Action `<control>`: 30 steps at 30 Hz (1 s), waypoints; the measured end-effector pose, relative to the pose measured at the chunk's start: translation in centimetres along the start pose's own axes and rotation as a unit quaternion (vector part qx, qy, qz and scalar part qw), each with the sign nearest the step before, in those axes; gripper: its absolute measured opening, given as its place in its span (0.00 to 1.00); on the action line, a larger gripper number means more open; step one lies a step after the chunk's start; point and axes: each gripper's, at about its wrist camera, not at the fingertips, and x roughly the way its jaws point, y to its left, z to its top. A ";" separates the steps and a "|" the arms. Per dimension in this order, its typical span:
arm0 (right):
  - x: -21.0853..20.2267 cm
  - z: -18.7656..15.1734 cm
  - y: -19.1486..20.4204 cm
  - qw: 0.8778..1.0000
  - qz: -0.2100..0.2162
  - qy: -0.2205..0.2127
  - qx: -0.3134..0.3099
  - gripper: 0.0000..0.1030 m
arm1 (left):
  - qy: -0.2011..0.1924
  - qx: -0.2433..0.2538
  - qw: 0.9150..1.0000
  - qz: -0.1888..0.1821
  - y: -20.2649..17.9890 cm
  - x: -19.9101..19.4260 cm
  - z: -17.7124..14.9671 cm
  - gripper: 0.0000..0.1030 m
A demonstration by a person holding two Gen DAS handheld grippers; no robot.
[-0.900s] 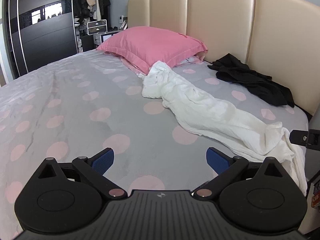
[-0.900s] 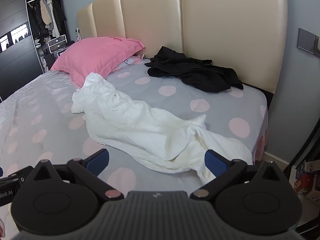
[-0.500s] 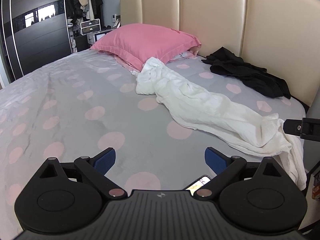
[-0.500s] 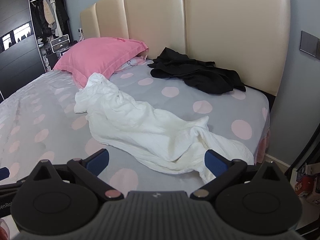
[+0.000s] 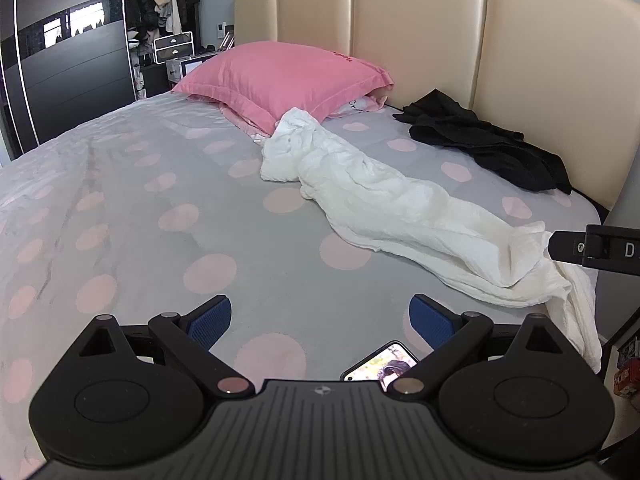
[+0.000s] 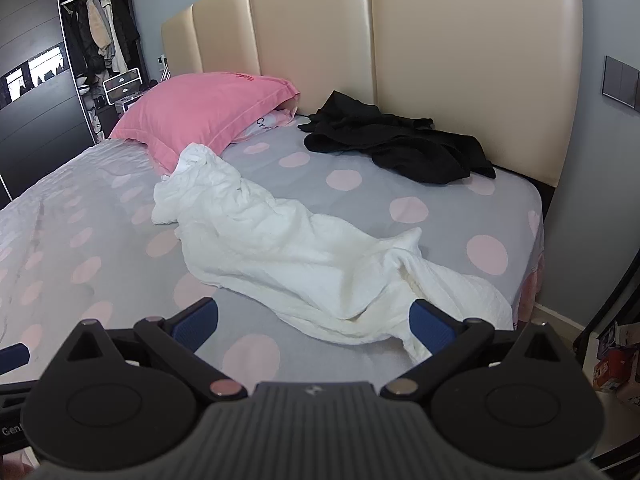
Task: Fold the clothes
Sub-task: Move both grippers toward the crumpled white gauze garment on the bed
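A crumpled white garment [image 5: 384, 200] [image 6: 288, 248] lies stretched diagonally across the bed, from the pink pillow toward the near right corner, where its end hangs over the edge. A black garment [image 5: 488, 144] [image 6: 400, 144] lies bunched against the headboard. My left gripper [image 5: 320, 318] hovers open above bare sheet, left of the white garment's near end. My right gripper [image 6: 314, 320] stands open just above that garment's lower end, nothing between its blue pads. Part of the right gripper's body [image 5: 596, 246] shows at the left wrist view's right edge.
The bed [image 5: 140, 208] has a grey sheet with pink dots and a beige padded headboard [image 6: 440, 60]. A pink pillow [image 5: 280, 80] lies at its head. A lit phone [image 5: 380, 364] lies on the sheet under my left gripper. A dark wardrobe [image 5: 60, 60] stands at left; boxes [image 6: 612, 360] sit on the floor at right.
Both grippers have pulled back and risen a little, so the bed sits lower and farther in view. The phone has come into the left wrist view. Jaws stay wide.
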 end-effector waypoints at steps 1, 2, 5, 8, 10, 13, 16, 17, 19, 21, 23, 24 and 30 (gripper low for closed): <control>0.0 0.0 0.0 1.000 0.001 0.001 -0.001 0.99 | 0.001 -0.002 1.000 0.002 0.0 0.0 0.0 0.95; 0.0 -0.1 0.1 1.000 0.001 0.001 -0.002 0.99 | 0.002 -0.002 1.000 0.004 0.0 0.0 0.0 0.95; 0.0 -0.1 0.1 1.000 0.001 0.000 -0.002 0.99 | 0.005 0.001 1.000 0.011 -0.1 0.1 -0.1 0.95; 0.0 -0.2 0.1 1.000 0.000 0.002 -0.001 0.99 | 0.009 0.002 1.000 0.012 -0.1 0.3 -0.2 0.95; 0.1 -0.2 0.1 1.000 0.000 0.005 -0.001 0.99 | 0.012 0.001 1.000 0.011 0.0 0.4 -0.2 0.95; 0.3 -0.2 0.1 1.000 -0.001 0.012 0.000 0.99 | 0.017 0.001 1.000 0.012 0.0 0.6 -0.3 0.95; 0.4 -0.2 0.0 1.000 -0.002 0.016 0.000 0.99 | 0.020 0.001 1.000 0.010 0.0 0.6 -0.4 0.94; 0.4 -0.2 0.0 1.000 -0.002 0.017 0.000 0.99 | 0.020 0.002 1.000 0.010 0.0 0.6 -0.4 0.94; 0.5 -0.2 -0.1 1.000 -0.004 0.020 -0.001 0.99 | 0.020 0.003 1.000 0.010 -0.1 0.6 -0.5 0.94; 0.6 -0.3 -0.1 1.000 -0.005 0.024 -0.002 0.99 | 0.024 0.004 1.000 0.009 -0.1 0.7 -0.5 0.94; 0.7 -0.3 0.0 1.000 -0.005 0.028 -0.002 0.99 | 0.029 0.005 1.000 0.007 -0.2 0.8 -0.6 0.94; 0.8 -0.3 0.0 1.000 -0.006 0.029 -0.002 0.99 | 0.032 0.006 0.999 0.006 -0.3 0.8 -0.6 0.94; 0.8 -0.3 -0.1 1.000 -0.006 0.030 -0.001 0.99 | 0.054 0.002 0.999 0.003 -0.4 1.5 -0.9 0.93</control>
